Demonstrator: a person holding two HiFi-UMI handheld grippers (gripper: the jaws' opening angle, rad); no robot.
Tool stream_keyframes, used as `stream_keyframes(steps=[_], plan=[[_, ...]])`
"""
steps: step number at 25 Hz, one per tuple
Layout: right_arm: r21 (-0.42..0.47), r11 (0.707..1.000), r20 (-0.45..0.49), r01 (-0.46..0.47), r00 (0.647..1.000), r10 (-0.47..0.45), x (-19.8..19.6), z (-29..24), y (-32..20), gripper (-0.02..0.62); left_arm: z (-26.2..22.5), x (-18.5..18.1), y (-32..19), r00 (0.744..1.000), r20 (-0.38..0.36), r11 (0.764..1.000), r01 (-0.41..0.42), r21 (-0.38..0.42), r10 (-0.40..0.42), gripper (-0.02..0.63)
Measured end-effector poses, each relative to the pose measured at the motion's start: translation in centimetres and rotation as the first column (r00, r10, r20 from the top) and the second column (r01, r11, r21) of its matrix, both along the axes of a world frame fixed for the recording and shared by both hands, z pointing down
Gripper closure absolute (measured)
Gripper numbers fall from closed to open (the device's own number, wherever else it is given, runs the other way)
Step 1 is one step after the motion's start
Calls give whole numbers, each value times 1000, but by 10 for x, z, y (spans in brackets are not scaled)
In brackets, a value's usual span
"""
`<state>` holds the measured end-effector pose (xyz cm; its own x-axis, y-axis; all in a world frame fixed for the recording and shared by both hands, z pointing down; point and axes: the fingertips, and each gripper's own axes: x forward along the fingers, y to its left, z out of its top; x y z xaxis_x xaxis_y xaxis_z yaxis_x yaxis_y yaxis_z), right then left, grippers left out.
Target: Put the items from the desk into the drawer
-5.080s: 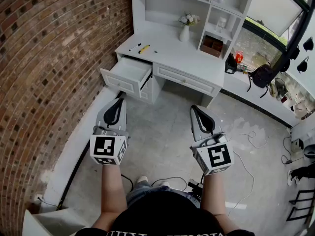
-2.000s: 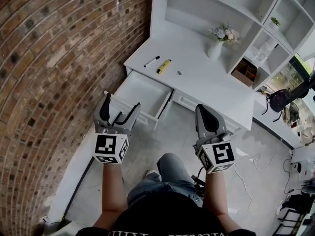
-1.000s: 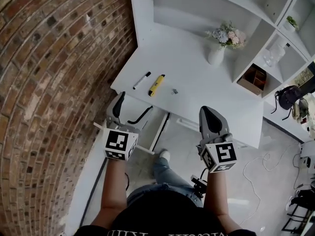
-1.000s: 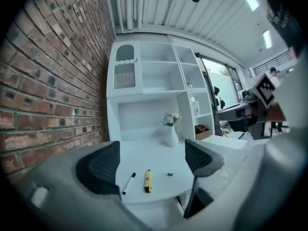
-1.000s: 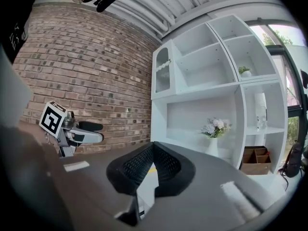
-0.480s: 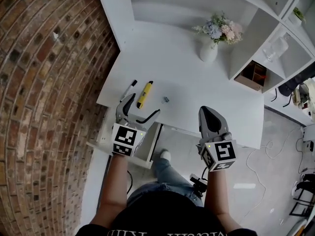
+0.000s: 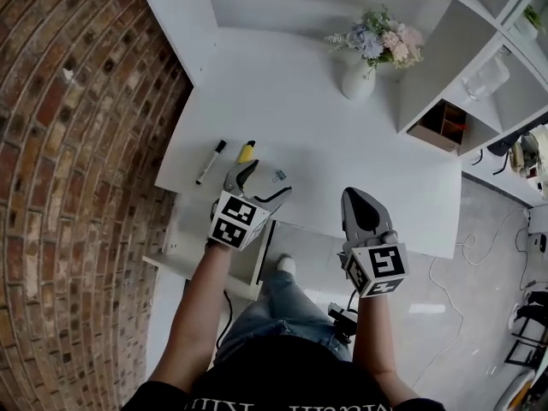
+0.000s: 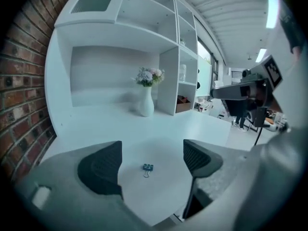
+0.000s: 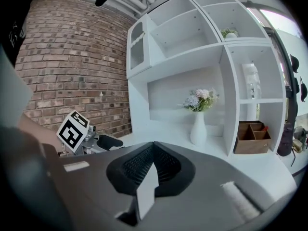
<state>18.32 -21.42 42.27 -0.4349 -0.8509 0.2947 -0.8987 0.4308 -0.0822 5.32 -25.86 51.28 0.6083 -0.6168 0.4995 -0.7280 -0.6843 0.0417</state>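
On the white desk (image 7: 308,135) lie a black marker (image 7: 210,162), a yellow pen (image 7: 246,151) and a small blue binder clip (image 7: 279,175). My left gripper (image 7: 265,181) hovers over the desk's front edge, open, with the binder clip (image 8: 147,168) on the desktop between its fingers (image 8: 102,166) and a little ahead of them. It hides the yellow pen's near end. My right gripper (image 7: 364,217) hangs in front of the desk, shut on nothing (image 9: 151,165). The open drawer (image 7: 175,247) shows below the desk's left end, partly under my left arm.
A white vase with flowers (image 7: 360,75) stands at the back of the desk. A wooden box (image 7: 437,125) sits in the shelf unit to the right. A brick wall (image 7: 77,187) runs along the left. Cables lie on the floor (image 7: 445,332).
I have come up to the desk. My left gripper moved forward and right over the desk edge, up to the binder clip, now covering part of the yellow pen. The right gripper stays shut.
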Motion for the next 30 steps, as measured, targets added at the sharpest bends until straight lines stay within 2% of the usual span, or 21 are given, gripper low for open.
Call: stream_keyframes(steps=[3, 6, 13, 17, 18, 19, 24, 30], plan=[[-25, 1000, 6, -9, 1000, 10, 6, 10, -5, 603, 30, 9, -8, 998, 57, 997, -10, -75, 14, 206], [-30, 999, 12, -11, 1000, 11, 10, 13, -7, 603, 60, 12, -17, 993, 120, 991, -7, -131, 23, 250], [-56, 998, 4, -3, 1000, 3, 13, 23, -9, 601, 95, 27, -25, 978, 192, 975, -39, -221, 83, 303], [-68, 998, -2, 11, 1000, -11, 12, 26, -7, 601, 111, 26, -32, 970, 232, 964, -8, -267, 72, 324], [-71, 997, -3, 11, 1000, -11, 12, 27, -7, 601, 113, 24, -31, 969, 240, 960, 5, -279, 64, 358], [-73, 997, -4, 10, 1000, -10, 13, 28, -6, 601, 113, 23, -31, 967, 247, 958, 15, -286, 58, 499], [-78, 997, -2, 9, 1000, -9, 15, 28, -7, 601, 111, 22, -30, 963, 260, 957, 12, -289, 67, 506], [-60, 998, 6, 21, 1000, -21, 9, 19, -7, 601, 89, 22, -25, 970, 235, 967, 6, -254, 55, 506]])
